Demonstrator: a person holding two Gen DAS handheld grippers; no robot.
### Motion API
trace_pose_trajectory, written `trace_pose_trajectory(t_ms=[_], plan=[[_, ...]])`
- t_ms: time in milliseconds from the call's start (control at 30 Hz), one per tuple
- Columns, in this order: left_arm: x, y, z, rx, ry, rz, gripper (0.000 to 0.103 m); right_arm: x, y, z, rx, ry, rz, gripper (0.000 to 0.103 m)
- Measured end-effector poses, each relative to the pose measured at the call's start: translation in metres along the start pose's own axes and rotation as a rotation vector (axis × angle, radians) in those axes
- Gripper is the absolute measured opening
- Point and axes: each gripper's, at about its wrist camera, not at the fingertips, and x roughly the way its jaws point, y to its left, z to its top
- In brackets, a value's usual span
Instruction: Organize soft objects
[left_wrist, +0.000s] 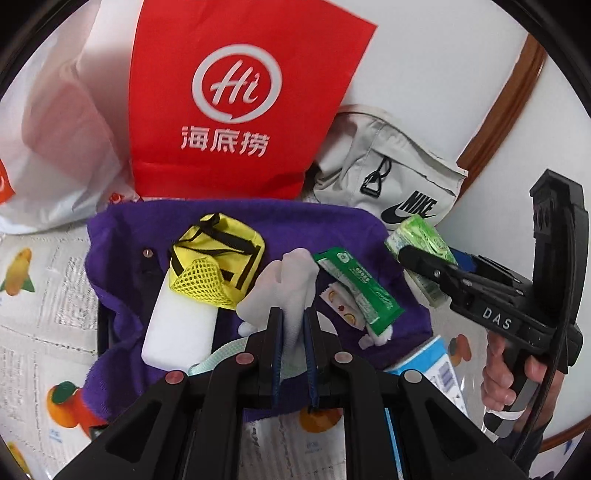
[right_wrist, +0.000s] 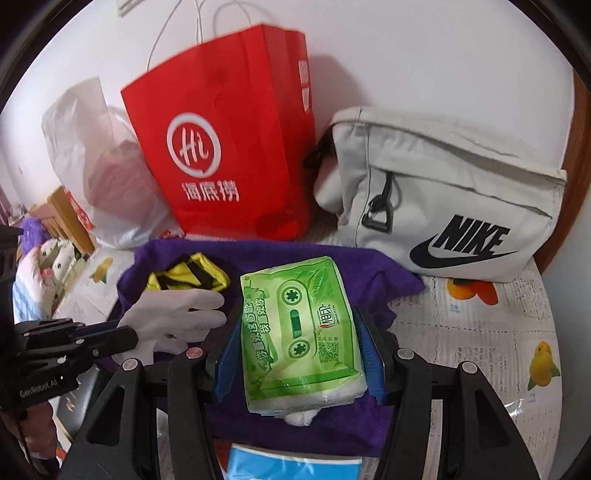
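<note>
My left gripper (left_wrist: 293, 325) is shut on a white glove (left_wrist: 284, 284) and holds it over a purple towel (left_wrist: 314, 225); the glove also shows in the right wrist view (right_wrist: 177, 314). My right gripper (right_wrist: 295, 354) is shut on a green tissue pack (right_wrist: 299, 332) above the towel (right_wrist: 369, 266); in the left wrist view the pack (left_wrist: 421, 236) is at the right. On the towel lie a yellow mesh pouch (left_wrist: 218, 258), a white block (left_wrist: 181, 332) and a green sachet (left_wrist: 358, 288).
A red paper bag (right_wrist: 229, 158) and a white plastic bag (right_wrist: 92, 166) stand against the wall behind the towel. A grey Nike bag (right_wrist: 443, 199) lies at the right. A blue box (right_wrist: 291, 465) sits near the front on the fruit-print tablecloth (right_wrist: 480, 332).
</note>
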Motion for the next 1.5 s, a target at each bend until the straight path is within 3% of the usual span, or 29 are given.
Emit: trace_pose_trajectory(t_ms=[200,467,667,733,867,900,967,1067,1133,1367,1500], plan=[[0.009,0.013,-0.003,-0.016,-0.011,-0.010,0.011,0.026,-0.002,-0.007,0.013,0.068,0.025,0.056],[0.019,0.019,-0.010,-0.032,0.034,-0.007,0.011,0.055,0.004,-0.019,0.000,0.159,0.031,0.056],[0.016,0.027,-0.010,-0.056,0.027,0.001,0.012,0.057,0.005,-0.022,-0.002,0.169,0.027,0.057],[0.017,0.029,-0.010,-0.071,0.032,0.009,0.021,0.057,0.005,-0.022,-0.003,0.170,0.023,0.057],[0.020,0.030,-0.010,-0.075,0.050,0.021,0.025,0.061,0.007,-0.023,-0.010,0.188,0.013,0.057],[0.021,0.030,-0.010,-0.075,0.052,0.025,0.031,0.062,0.009,-0.022,-0.015,0.187,0.009,0.058],[0.022,0.030,-0.010,-0.076,0.060,0.040,0.042,0.062,0.012,-0.022,-0.029,0.181,0.011,0.060],[0.021,0.030,-0.010,-0.074,0.063,0.034,0.046,0.060,0.012,-0.021,-0.033,0.167,-0.002,0.071],[0.020,0.030,-0.010,-0.076,0.058,0.030,0.054,0.057,0.010,-0.019,-0.030,0.155,0.002,0.073],[0.011,0.031,-0.007,-0.080,0.037,0.035,0.057,0.045,0.006,-0.013,-0.005,0.123,-0.013,0.074],[-0.005,0.034,-0.007,-0.087,0.010,0.051,0.057,0.019,0.008,-0.008,-0.001,0.048,-0.014,0.074]])
